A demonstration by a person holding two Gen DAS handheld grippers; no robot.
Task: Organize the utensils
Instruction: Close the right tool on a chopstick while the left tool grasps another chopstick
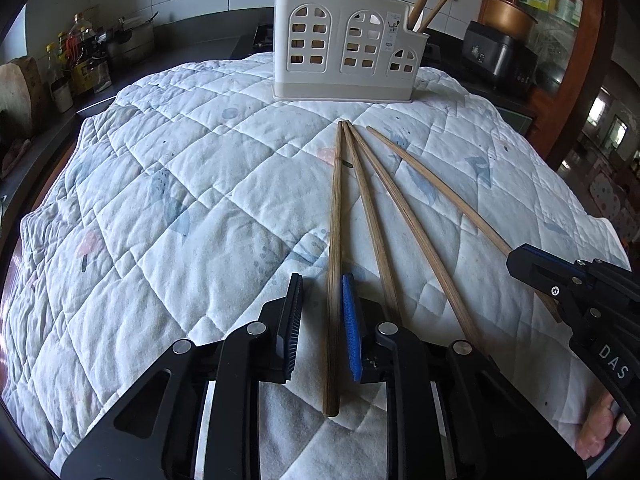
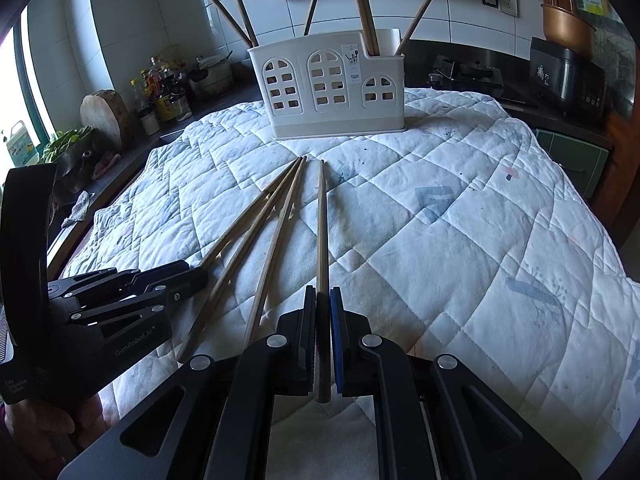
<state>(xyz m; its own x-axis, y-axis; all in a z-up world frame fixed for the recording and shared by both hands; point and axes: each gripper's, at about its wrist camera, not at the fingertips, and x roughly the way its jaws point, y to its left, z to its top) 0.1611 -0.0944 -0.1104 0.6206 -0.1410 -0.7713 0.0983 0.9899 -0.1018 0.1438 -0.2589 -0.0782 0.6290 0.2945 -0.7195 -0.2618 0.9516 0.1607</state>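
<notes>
Several wooden chopsticks lie fanned on a quilted cloth, tips toward a white holder with arched windows that has more chopsticks standing in it. My left gripper straddles the leftmost chopstick. The stick lies against the blue pad, and a gap shows on the black pad's side. My right gripper is shut on the rightmost chopstick near its thick end. Two loose chopsticks lie between the grippers. Each gripper shows in the other's view, the right and the left.
The quilted cloth covers the whole work surface and drops off at its edges. Bottles and a round wooden block stand on the dark counter at left. A stove and a dark appliance are behind at right.
</notes>
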